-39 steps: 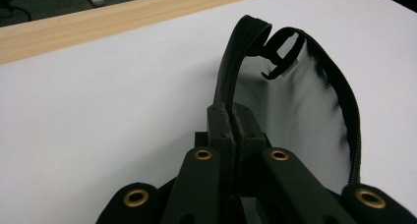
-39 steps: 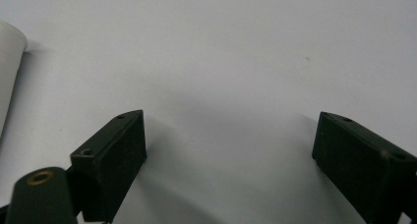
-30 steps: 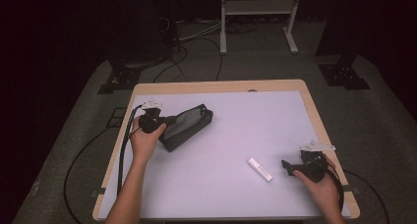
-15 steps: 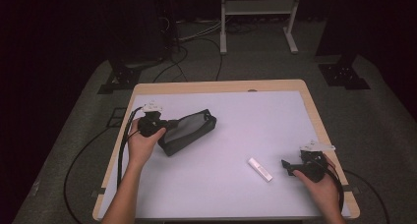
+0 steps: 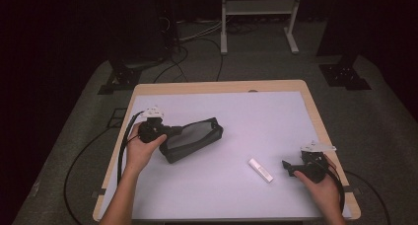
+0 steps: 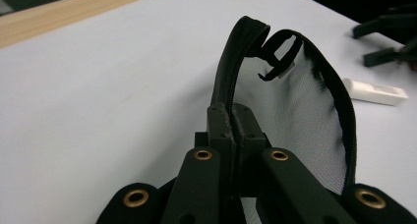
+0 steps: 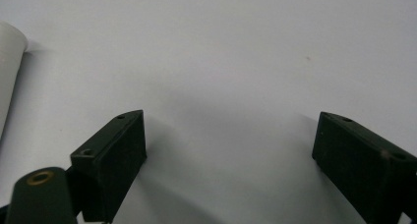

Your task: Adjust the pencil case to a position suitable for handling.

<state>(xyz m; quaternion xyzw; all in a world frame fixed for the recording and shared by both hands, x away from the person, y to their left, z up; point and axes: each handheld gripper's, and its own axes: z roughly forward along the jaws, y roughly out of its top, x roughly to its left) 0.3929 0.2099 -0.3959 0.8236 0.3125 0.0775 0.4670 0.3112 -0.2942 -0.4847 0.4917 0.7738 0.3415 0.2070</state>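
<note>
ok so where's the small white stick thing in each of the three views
High view: the white stick lies on the table right of centre, between the black mesh pouch and the right gripper.
Left gripper view: at the right edge, beyond the pouch's zipper rim.
Right gripper view: a rounded end at the upper left edge.
Shared landmark: the white table surface.

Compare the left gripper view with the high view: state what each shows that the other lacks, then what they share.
Left gripper view alone: the left gripper shut on the zipper edge of the mesh pouch, the mesh weave, and a loose black pull tab at the top. High view alone: both forearms, the table's wooden rim, floor cables and stands behind. Shared: the pouch, the white tube beside it, and the right gripper beyond it.
</note>
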